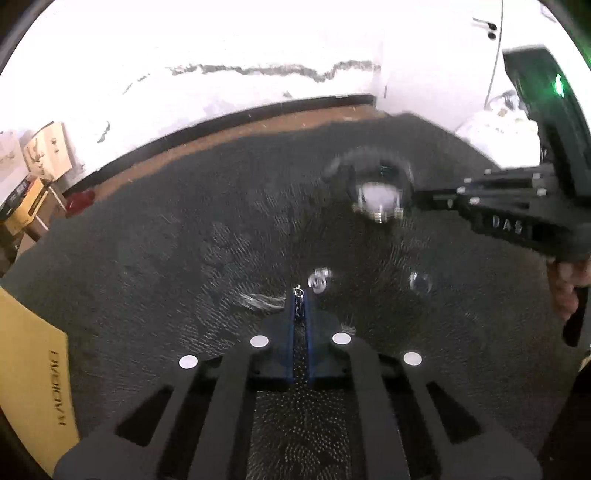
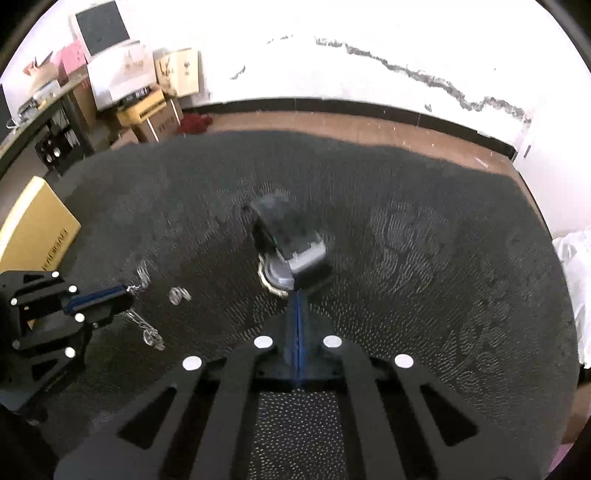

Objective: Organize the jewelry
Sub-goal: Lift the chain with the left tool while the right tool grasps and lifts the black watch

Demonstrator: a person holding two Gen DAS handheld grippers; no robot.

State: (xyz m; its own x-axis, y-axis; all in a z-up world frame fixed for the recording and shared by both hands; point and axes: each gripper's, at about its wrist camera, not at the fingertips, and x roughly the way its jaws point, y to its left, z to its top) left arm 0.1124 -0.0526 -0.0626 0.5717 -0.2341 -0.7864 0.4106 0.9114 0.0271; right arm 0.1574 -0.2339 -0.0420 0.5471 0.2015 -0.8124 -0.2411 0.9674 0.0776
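My left gripper [image 1: 300,295] is shut on a thin silver chain [image 1: 298,292], low over the dark mat; it also shows in the right wrist view [image 2: 127,290] with the chain [image 2: 142,275] trailing from its tips. My right gripper [image 2: 297,295] is shut on the rim of a grey jewelry box [image 2: 291,240] with its lid tilted open; in the left wrist view the right gripper [image 1: 417,192] holds that box [image 1: 378,199], which is blurred. Clear ring-like pieces [image 1: 320,278] [image 1: 420,282] lie on the mat near the left gripper.
A dark textured mat [image 2: 424,240] covers the table. A yellow cardboard box [image 2: 33,229] sits at its left edge. Boxes and a monitor [image 2: 99,33] stand by the far wall. White cloth [image 2: 576,266] lies at the right edge.
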